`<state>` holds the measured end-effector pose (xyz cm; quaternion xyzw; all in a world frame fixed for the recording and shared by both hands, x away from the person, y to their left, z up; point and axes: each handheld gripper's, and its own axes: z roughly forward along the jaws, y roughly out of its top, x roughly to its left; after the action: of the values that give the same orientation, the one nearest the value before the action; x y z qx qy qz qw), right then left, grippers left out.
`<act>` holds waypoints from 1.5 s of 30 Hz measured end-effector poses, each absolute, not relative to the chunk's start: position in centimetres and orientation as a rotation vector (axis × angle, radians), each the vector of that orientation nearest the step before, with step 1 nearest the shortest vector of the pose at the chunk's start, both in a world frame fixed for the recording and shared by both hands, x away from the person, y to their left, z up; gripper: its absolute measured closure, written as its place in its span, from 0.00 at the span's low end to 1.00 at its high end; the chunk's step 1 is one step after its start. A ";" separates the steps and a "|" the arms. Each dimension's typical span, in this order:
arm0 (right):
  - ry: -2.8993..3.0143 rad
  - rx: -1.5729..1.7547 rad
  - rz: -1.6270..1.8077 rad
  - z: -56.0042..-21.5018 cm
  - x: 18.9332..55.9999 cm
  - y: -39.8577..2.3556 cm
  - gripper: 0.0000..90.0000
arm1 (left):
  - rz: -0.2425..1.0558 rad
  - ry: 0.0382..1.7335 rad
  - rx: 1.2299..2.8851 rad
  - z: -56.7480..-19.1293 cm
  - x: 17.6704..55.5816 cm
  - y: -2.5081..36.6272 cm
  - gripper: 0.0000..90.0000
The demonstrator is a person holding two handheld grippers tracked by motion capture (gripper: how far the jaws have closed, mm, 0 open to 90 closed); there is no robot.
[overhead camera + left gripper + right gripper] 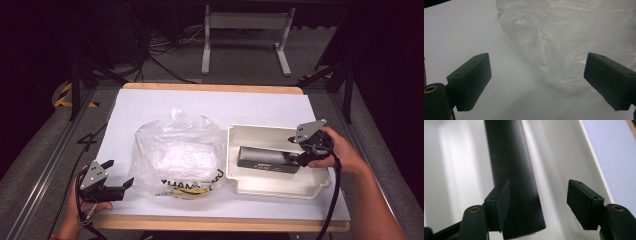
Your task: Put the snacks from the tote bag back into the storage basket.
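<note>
A long black box point(265, 160) lies flat inside the white tray point(270, 189), lengthwise along its floor, its right end just beside the right gripper point(303, 159). In the right gripper view the black box point(511, 170) runs away from the camera; one pad point(502, 202) sits against its side while the other stands off to the right with tray floor showing between, so the jaws are parted and not clamping it. Left of the tray, touching its wall, a crumpled clear plastic bag point(177, 157) with black and yellow print rests on the white sheet point(150, 102). Farther left of the tray, beyond the bag, the left gripper point(117, 175) holds its jaws wide, nothing between them.
</note>
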<state>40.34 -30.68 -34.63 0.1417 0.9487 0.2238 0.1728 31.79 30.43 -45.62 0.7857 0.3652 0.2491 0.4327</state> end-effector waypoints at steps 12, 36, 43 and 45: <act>2.514 0.570 0.766 -34.5 39.2 -31.7 0.36 | 0.621 0.911 1.959 -45.6 31.8 30.4 0.09; 2.248 0.774 0.907 -32.8 35.7 -33.3 0.15 | 0.658 0.950 1.919 -45.6 31.8 31.4 0.09; 2.222 0.808 0.896 -32.7 34.8 -33.9 0.13 | 0.668 0.947 1.924 -45.6 31.8 31.4 0.09; 2.217 0.816 0.905 -32.7 34.5 -34.0 0.13 | 0.669 0.950 1.920 -45.6 31.8 31.4 0.09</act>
<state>34.54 -34.01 -32.74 0.3076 0.8356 0.3410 0.3014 31.77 31.45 -45.58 0.7708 0.3815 0.2688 0.4338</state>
